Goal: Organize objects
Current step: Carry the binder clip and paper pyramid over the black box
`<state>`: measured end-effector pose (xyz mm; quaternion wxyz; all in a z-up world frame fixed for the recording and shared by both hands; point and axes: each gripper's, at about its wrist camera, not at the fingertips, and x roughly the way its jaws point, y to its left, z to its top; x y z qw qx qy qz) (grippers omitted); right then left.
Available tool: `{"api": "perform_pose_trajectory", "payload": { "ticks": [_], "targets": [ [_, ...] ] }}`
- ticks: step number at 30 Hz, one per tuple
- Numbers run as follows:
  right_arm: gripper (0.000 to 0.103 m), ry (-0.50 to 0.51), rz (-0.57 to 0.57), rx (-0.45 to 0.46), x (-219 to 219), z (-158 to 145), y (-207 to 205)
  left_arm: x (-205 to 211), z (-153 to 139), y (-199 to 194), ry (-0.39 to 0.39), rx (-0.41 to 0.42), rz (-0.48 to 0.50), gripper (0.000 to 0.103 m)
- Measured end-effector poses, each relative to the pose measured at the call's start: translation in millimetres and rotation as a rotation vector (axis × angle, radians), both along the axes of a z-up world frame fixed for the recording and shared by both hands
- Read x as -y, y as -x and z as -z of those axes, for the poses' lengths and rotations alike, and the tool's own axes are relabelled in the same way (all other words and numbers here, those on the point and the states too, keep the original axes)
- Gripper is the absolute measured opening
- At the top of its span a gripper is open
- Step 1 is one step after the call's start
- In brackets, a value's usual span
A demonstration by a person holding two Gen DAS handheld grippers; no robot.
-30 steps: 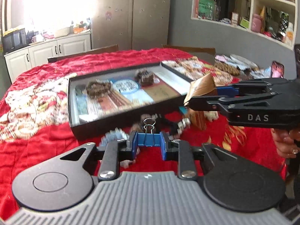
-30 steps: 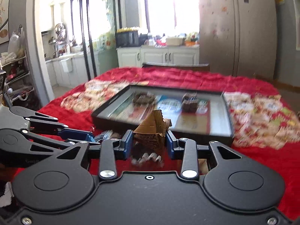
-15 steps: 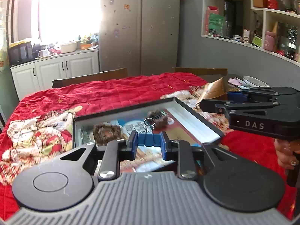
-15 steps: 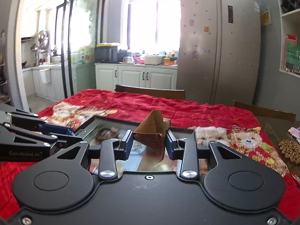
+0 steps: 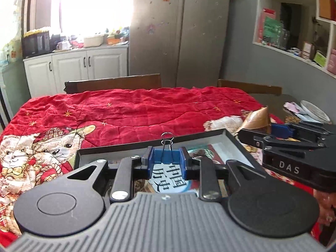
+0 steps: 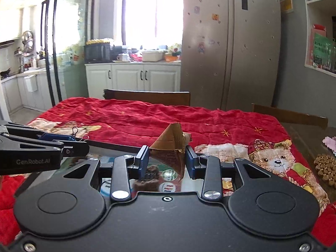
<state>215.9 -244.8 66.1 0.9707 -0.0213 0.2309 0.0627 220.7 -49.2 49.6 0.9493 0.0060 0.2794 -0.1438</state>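
Note:
My left gripper (image 5: 167,160) is shut on a blue binder clip (image 5: 167,156) with wire handles, held above the black tray (image 5: 235,145). My right gripper (image 6: 167,160) is shut on a brown folded paper cone (image 6: 171,145), also above the tray (image 6: 117,146). In the left wrist view the right gripper (image 5: 252,133) shows at the right with the cone (image 5: 257,120). In the right wrist view the left gripper (image 6: 71,141) shows at the left with the clip (image 6: 63,137). The tray holds printed cards and dark fuzzy clumps (image 6: 150,171).
A red quilt with teddy bears (image 5: 134,113) covers the table. Wooden chair backs (image 6: 147,96) stand at the far edge. A pile of small brown pieces (image 6: 326,167) and plates (image 5: 313,113) lie at the right. Cabinets and a fridge (image 6: 229,42) stand behind.
Both grippers have lifted and moved forward over the tray, each still holding its object. The loose clips on the quilt in front of the tray have dropped out of view.

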Motion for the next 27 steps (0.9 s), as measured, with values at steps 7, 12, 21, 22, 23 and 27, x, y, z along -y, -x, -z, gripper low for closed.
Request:
{"api": "perform_pose_trajectory", "payload": {
  "ticks": [7,12,21,22,23,27],
  "targets": [
    [0.035,-0.034,0.028,-0.032,7.1,21.3,-33.3,4.8,14.9,-25.1,0.012,-0.020,-0.027,0.028],
    [0.035,-0.044,0.023,-0.047,6.7,39.0,-41.7,11.0,24.3,-30.4,0.001,-0.011,-0.027,0.029],
    [0.035,-0.013,0.005,-0.066,1.5,57.5,-44.6,19.3,47.3,-39.6,-0.016,-0.049,-0.011,0.029],
    [0.035,-0.013,0.008,-0.070,1.9,59.2,-45.3,19.8,48.6,-41.0,-0.018,-0.050,-0.011,0.029],
    [0.035,-0.015,0.011,-0.075,2.6,60.9,-47.0,20.0,49.9,-42.0,-0.019,-0.051,-0.011,0.029],
    [0.035,-0.014,0.021,-0.092,5.8,67.3,-50.9,19.7,52.7,-42.6,-0.024,-0.054,-0.012,0.029]
  ]
}}
